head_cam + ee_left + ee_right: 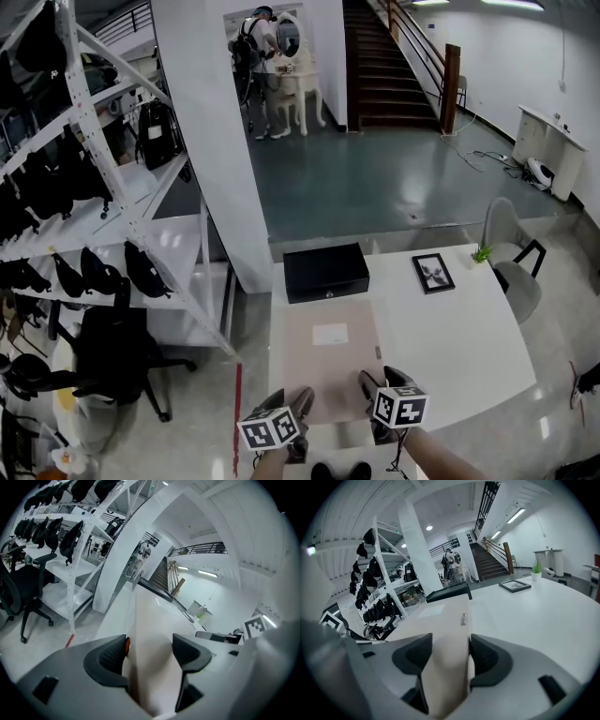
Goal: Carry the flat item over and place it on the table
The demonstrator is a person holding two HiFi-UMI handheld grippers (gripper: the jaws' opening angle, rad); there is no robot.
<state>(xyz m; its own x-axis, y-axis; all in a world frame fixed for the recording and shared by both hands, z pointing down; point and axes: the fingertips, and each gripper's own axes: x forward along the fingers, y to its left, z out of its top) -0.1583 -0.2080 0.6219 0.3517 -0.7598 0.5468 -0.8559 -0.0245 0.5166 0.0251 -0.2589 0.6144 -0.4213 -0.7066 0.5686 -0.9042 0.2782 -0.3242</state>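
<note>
Flat item (328,361): one beige panel with one white label (330,334), lying on the white table (459,347), its near edge at 6 o'clock towards the person. Grippers: two, both on that near edge. Left gripper (298,405) has its jaws closed on the left corner, panel filling the gap. Right gripper (450,656) has its jaws pressed on the panel's right side. One black case (325,272) at 12 o'clock from the panel, one framed picture (433,273) at 1 o'clock, one small plant (482,253) at 2 o'clock.
</note>
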